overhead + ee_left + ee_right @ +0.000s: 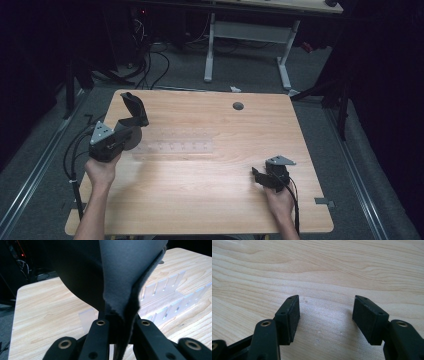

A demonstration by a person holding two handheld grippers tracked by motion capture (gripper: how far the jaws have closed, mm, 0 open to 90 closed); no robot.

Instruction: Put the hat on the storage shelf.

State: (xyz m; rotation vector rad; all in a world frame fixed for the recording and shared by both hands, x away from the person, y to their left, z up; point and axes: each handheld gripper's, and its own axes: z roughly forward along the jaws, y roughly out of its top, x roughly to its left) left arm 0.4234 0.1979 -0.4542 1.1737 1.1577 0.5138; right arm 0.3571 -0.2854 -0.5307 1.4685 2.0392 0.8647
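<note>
My left gripper is raised over the left side of the wooden table and is shut on a dark grey felt-like sheet. In the left gripper view the sheet rises from between the shut jaws and hides much of the scene. A clear slotted plastic rack lies flat on the table just right of that gripper, and the rack shows behind the sheet. My right gripper rests low near the front right, open, with bare wood between its pads.
A round cable hole sits near the table's far edge. Behind the table stands a white-legged desk, with cables on the floor. A grey round shape lies under the left gripper.
</note>
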